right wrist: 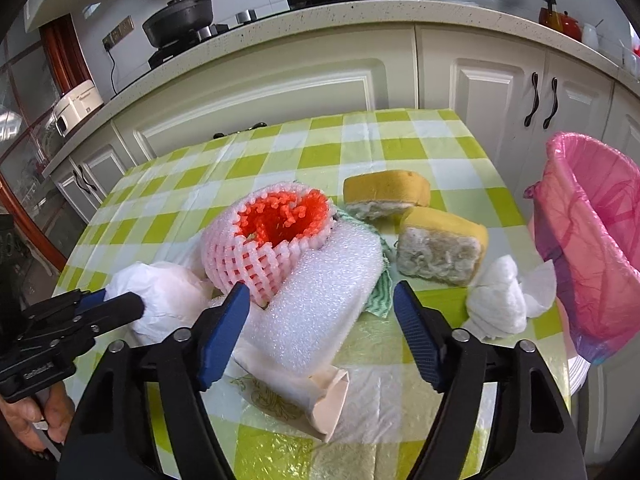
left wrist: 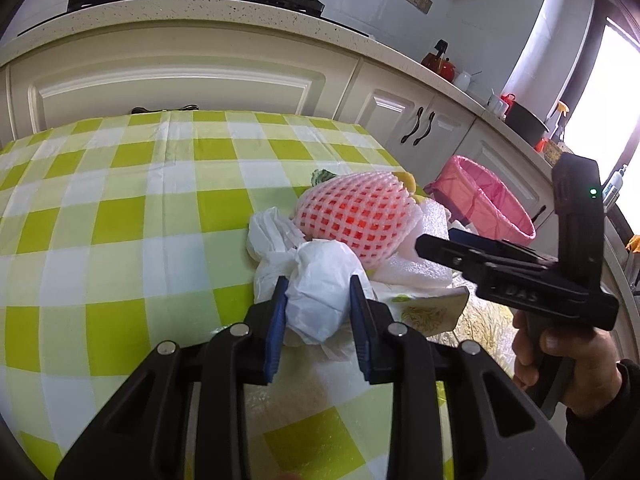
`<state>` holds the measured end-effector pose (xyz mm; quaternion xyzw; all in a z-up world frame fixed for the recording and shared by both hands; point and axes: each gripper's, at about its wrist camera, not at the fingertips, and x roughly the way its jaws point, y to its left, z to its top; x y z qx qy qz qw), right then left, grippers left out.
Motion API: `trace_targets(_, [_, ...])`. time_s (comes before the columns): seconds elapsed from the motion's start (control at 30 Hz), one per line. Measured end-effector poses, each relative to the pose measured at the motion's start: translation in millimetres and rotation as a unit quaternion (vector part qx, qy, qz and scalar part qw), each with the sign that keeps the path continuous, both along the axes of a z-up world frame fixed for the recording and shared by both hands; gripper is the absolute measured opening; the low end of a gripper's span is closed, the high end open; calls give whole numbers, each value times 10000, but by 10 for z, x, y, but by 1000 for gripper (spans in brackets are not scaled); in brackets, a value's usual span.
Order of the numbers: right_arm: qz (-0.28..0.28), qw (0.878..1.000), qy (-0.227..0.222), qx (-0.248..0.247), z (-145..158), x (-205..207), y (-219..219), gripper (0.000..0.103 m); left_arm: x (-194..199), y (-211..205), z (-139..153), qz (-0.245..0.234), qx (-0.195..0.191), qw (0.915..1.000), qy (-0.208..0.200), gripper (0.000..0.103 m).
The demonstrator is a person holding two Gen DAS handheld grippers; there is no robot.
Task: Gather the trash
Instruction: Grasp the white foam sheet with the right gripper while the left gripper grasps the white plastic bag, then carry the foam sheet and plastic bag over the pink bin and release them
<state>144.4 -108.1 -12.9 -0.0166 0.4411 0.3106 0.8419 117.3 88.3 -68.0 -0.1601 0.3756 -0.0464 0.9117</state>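
Trash lies heaped on the green-checked tablecloth (left wrist: 120,208) near the table's right edge. In the left wrist view, the left gripper (left wrist: 319,300) has its blue pads pressed on either side of a crumpled white plastic bag (left wrist: 320,280), clenched on it. Just beyond the bag sits a pink foam fruit net (left wrist: 356,216), with white foam sheet (left wrist: 416,268) to its right. The right gripper (left wrist: 452,246) enters from the right above the foam; whether it is spread or closed cannot be told here. A pink-lined bin (left wrist: 492,204) stands past the table edge.

In the right wrist view, the right gripper (right wrist: 322,332) is spread wide over the white foam sheet (right wrist: 320,300), grasping nothing. The fruit net (right wrist: 272,240) touches the foam's far side. Two yellow sponge pieces (right wrist: 440,248) lie farther right, a wadded white tissue (right wrist: 500,300) near them, beside the bin (right wrist: 592,240).
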Motion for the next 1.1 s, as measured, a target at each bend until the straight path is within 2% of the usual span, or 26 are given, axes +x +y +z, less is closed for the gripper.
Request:
trace_targets(0.1, [12,9999,102,-64,-62,29,46,50,-17,15,18,-6,0,10000,-39,28])
trace_targets(0.23, [38,10000,63,-63,-52,18,44,47,-48,22,69,-15,19,9999,-107,28])
trace_targets(0.73, [-97,9994,-253,225,288,-48,-288,45,-132,53,334,206,225,9988,-374,27])
trace_targets(0.83, [-129,9991,-294,263,334,-54,-338,45,-141,39,394,280,444,9978,-395,26])
trace_targets(1.1, [-222,9982,-427,358,462,-65,-510,45,-107,13,560,292,486,9968,-558,26])
